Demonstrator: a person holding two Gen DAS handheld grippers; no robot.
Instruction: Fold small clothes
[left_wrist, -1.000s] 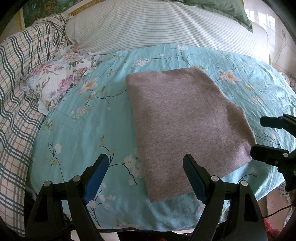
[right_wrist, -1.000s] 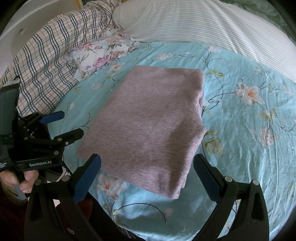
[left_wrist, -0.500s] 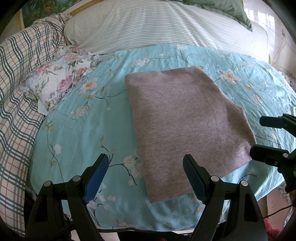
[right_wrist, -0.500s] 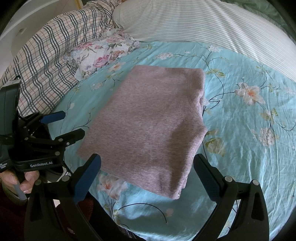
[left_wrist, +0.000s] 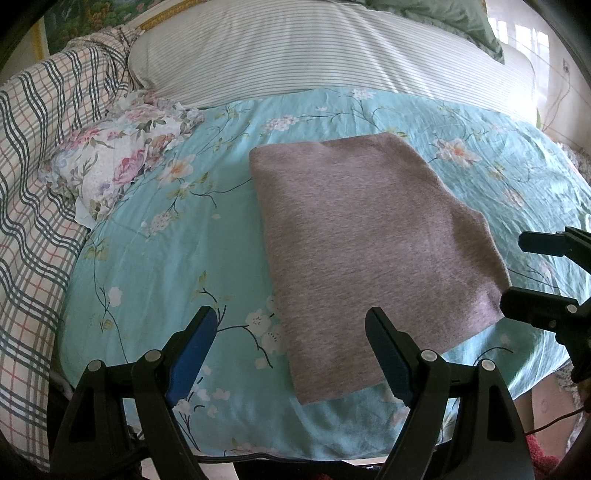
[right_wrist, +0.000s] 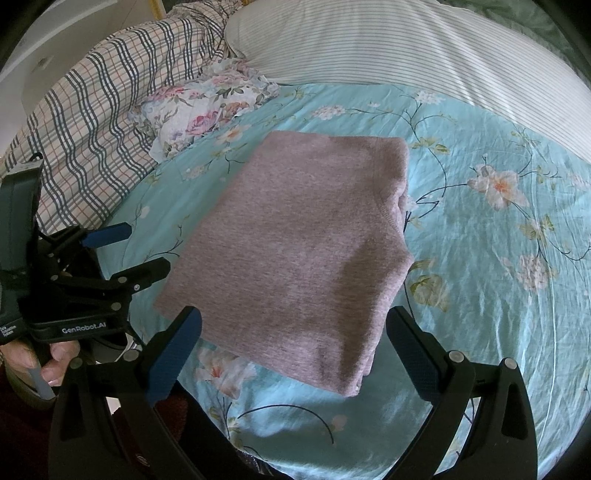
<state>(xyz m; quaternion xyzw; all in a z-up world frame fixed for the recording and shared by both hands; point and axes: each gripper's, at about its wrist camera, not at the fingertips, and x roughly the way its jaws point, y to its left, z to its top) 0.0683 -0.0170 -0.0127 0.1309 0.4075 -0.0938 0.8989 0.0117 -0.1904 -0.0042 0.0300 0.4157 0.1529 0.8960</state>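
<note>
1. The pinkish-grey garment lay folded into a flat rectangle on the teal floral sheet, pretty much mid-sheet.
2. Left gripper hung over the garment's near left corner, jaws wide, nothing in them.
3. Right gripper sat at the garment's near right edge, also spread wide and empty.
4. A floral cloth bundle was bunched beyond the garment's far left corner, beside the plaid blanket.

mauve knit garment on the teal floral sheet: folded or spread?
Folded. The mauve knit garment lies as a compact rectangle on the teal floral sheet, with stacked layers showing along its right edge.
</note>
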